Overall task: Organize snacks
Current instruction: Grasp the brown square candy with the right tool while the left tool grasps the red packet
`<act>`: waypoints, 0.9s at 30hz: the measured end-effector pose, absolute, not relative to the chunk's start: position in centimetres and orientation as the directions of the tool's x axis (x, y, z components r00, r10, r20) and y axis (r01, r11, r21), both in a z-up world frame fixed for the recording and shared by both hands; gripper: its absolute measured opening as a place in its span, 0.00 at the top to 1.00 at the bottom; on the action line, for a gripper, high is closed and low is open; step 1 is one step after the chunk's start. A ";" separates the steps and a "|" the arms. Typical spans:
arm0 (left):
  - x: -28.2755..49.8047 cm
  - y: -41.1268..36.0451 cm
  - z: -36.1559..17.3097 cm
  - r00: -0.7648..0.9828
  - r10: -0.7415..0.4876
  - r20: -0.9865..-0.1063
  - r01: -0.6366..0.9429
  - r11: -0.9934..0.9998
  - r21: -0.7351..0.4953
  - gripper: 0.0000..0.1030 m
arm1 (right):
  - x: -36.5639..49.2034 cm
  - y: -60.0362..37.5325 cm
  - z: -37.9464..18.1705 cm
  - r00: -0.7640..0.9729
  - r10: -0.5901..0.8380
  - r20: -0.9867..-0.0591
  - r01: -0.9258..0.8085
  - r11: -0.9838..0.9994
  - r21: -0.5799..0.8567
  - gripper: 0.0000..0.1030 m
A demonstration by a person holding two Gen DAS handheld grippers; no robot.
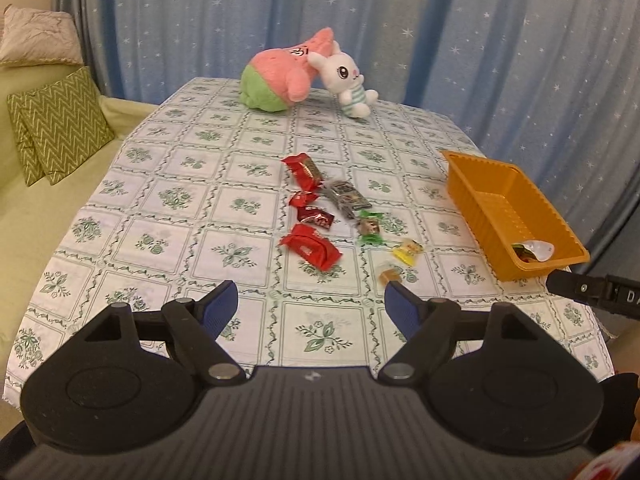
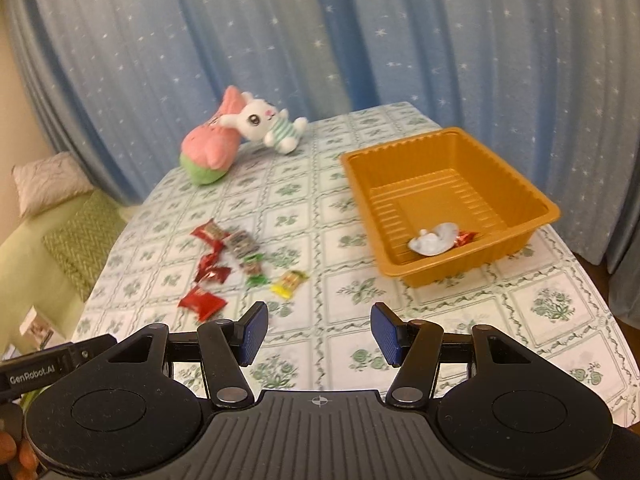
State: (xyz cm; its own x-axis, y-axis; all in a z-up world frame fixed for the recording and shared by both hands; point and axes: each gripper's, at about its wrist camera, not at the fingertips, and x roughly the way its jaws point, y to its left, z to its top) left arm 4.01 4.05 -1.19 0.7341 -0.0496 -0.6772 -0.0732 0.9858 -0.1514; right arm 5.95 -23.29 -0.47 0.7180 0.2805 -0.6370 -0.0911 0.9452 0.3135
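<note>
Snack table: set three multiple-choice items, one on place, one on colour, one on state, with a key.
1. The orange tray sits on which side of the loose snacks, seen from the right wrist?
A left B right C underneath
2. The plush rabbit is mostly
A white B black C purple
3. The left gripper is
A shut on a snack B open, nothing between the fingers C out of view

Key: 1 B, the tray lies right of the wrappers. 2 A, white with a striped outfit. 3 B, bare tablecloth shows between its pads.
</note>
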 end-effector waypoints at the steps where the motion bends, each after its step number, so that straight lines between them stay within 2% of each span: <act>1: 4.0 4.1 -1.2 0.735 -0.048 -0.677 -0.076 0.985 -0.152 0.24 | 5.9 -23.0 -0.5 0.717 0.284 -0.637 -0.098 0.945 0.311 0.44; 6: 4.2 4.2 -1.2 0.735 -0.042 -0.677 -0.081 0.986 -0.149 0.20 | 6.1 -22.1 -1.0 0.709 0.292 -0.642 -0.119 0.947 0.299 0.44; 14: 5.4 4.3 -2.3 0.720 -0.035 -0.693 -0.080 0.988 -0.132 0.20 | 7.2 -20.7 -2.2 0.695 0.308 -0.650 -0.158 0.947 0.279 0.44; 27: 9.9 5.6 -5.2 0.683 -0.022 -0.730 -0.106 0.986 -0.130 0.20 | 11.8 -16.1 -6.9 0.641 0.372 -0.671 -0.290 0.927 0.236 0.45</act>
